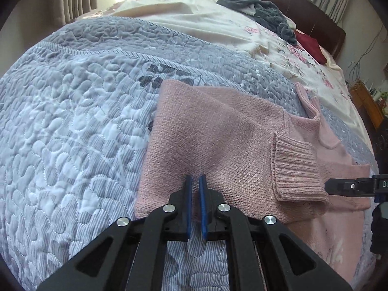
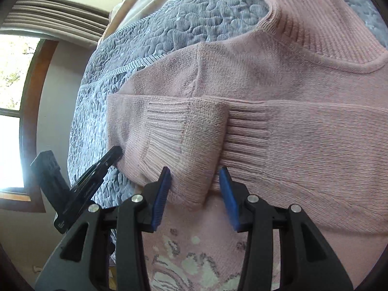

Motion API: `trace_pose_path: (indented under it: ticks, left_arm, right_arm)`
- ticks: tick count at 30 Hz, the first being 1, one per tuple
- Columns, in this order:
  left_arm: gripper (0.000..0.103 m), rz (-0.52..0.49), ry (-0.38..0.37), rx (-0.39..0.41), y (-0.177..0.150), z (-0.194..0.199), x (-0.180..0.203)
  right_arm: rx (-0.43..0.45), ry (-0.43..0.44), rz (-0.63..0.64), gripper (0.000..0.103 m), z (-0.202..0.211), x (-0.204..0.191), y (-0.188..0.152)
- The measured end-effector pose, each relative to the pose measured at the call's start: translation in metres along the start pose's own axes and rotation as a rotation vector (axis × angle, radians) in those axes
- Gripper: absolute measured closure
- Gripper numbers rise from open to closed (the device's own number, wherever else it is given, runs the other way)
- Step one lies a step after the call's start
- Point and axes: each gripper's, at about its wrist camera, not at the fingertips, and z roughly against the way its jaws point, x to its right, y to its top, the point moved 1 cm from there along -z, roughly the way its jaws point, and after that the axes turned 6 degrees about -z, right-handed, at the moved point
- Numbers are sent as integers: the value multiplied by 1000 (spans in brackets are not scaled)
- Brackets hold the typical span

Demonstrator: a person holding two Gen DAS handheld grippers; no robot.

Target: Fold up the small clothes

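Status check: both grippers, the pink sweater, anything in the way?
Left gripper nearly shut, empty, over the folded sleeve. Right gripper open, straddling the ribbed cuff. Pink sweater partly folded on the quilt. Nothing in the way.

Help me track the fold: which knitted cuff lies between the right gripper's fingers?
The turned-back cuff atop the pink sweater; the other cuff lies flat beside it.

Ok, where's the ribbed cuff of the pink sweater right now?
The ribbed cuff lies folded across the pink sweater, at right in the left wrist view, just below the collar and directly ahead of the open right tool.
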Motion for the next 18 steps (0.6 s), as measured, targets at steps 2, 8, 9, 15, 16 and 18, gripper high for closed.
trace_pose_path:
  ticks: [2,8,9,15,16,18]
  left_arm:
    - [96,-2,3,11,0,4,2]
    - [96,14,-11,44,5,17,4]
    - [96,14,-18,53,7,19,6]
    - [96,-16,-57,69,18,22,37]
    - [96,-24,-64,68,18,20,44]
    - [96,-38,-80,64,19,15,58]
  right_arm:
    - [-14,-10,-9,61,-12,-2,2]
    - [39,29,59,91,5,-7,-8]
    - [56,36,75,91,14,-7,-11]
    - [146,-10,129,91,68,11,-27]
    - [161,-24,130,91,77,18,-28]
    - [179,-31,109,91,93,36,-29]
